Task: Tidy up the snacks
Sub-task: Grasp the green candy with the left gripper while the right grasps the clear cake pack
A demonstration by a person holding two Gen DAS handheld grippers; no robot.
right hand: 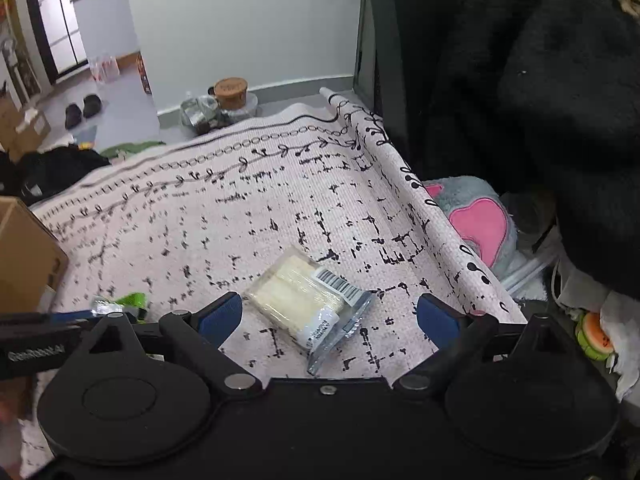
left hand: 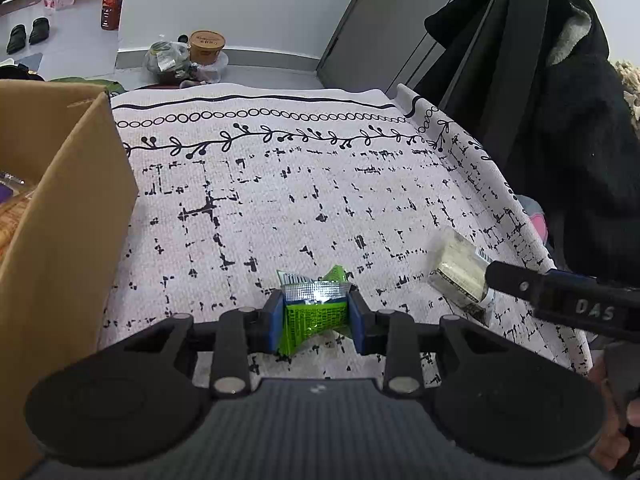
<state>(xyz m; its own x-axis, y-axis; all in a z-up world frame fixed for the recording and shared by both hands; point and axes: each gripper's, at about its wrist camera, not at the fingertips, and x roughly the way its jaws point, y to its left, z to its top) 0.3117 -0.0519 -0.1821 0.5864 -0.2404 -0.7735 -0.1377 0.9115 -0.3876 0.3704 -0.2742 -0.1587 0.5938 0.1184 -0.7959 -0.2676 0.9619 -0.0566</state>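
Snacks lie on a pale pink woven mat (left hand: 280, 208) printed with black broken grid lines and a leafy border. From the left wrist camera, the left gripper (left hand: 316, 312) is clamped on a small green foil snack packet (left hand: 314, 312) with a silver crimped top; its blue pads (left hand: 276, 320) press the packet's two sides so that the wrapper pinches inward between them, just above the mat. A brown cardboard box (left hand: 68, 216) stands at the left edge of the mat, its open top showing some wrapped goods too cut off to make out. To the right, a clear plastic packet of pale crackers (left hand: 460, 276) lies flat on the mat, and the black finger of the right gripper (left hand: 520, 286) reaches in over its near end. A dark coat (left hand: 568, 128) hangs beyond the mat's rolled edge. From the right wrist camera, the right gripper (right hand: 329, 316) stands with its jaws spread wide, blue pads (right hand: 222, 314) well apart on either side of the clear cracker packet (right hand: 308, 304), which rests on the mat with its barcode label facing up; the pads do not touch it. At the left, the green packet (right hand: 128, 302) shows in the left gripper's (right hand: 92, 314) grip, with the cardboard box (right hand: 28, 256) just behind. A grey plush toy with a pink heart (right hand: 476, 224) sits off the mat's rolled right edge.
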